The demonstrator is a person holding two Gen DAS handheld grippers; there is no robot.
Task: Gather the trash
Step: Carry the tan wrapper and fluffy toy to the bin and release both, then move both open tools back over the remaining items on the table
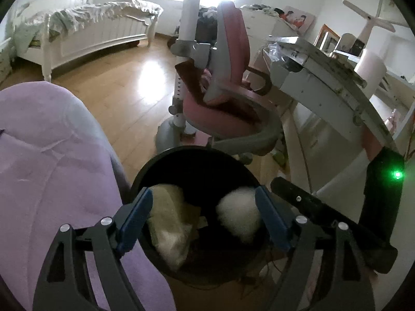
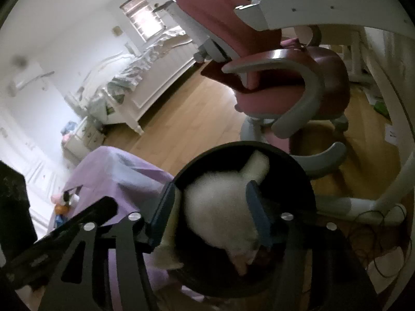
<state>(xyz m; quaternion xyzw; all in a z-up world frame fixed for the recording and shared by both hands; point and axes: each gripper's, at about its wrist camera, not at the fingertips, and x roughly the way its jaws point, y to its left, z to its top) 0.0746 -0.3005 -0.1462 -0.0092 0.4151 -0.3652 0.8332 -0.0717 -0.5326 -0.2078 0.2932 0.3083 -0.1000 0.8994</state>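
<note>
A black round trash bin point(image 1: 192, 155) stands on the wood floor below both grippers; it also shows in the right wrist view point(image 2: 298, 173). Inside lie a beige crumpled paper point(image 1: 168, 223) and a white tissue wad point(image 1: 238, 215). My left gripper point(image 1: 203, 220) is open above the bin mouth, empty. My right gripper point(image 2: 210, 212) hangs over the bin with a white crumpled tissue point(image 2: 220, 212) between its blue pads point(image 2: 255, 215); the jaws stand wide and the tissue looks blurred. The right gripper's black body shows in the left wrist view point(image 1: 324, 215).
A purple cloth-covered surface point(image 1: 52, 168) is left of the bin. A pink and grey child's chair point(image 1: 228, 98) stands just behind it, beside a white desk point(image 1: 332, 83). A white bed point(image 1: 85, 31) is across the wood floor. Cables point(image 2: 376, 233) lie right of the bin.
</note>
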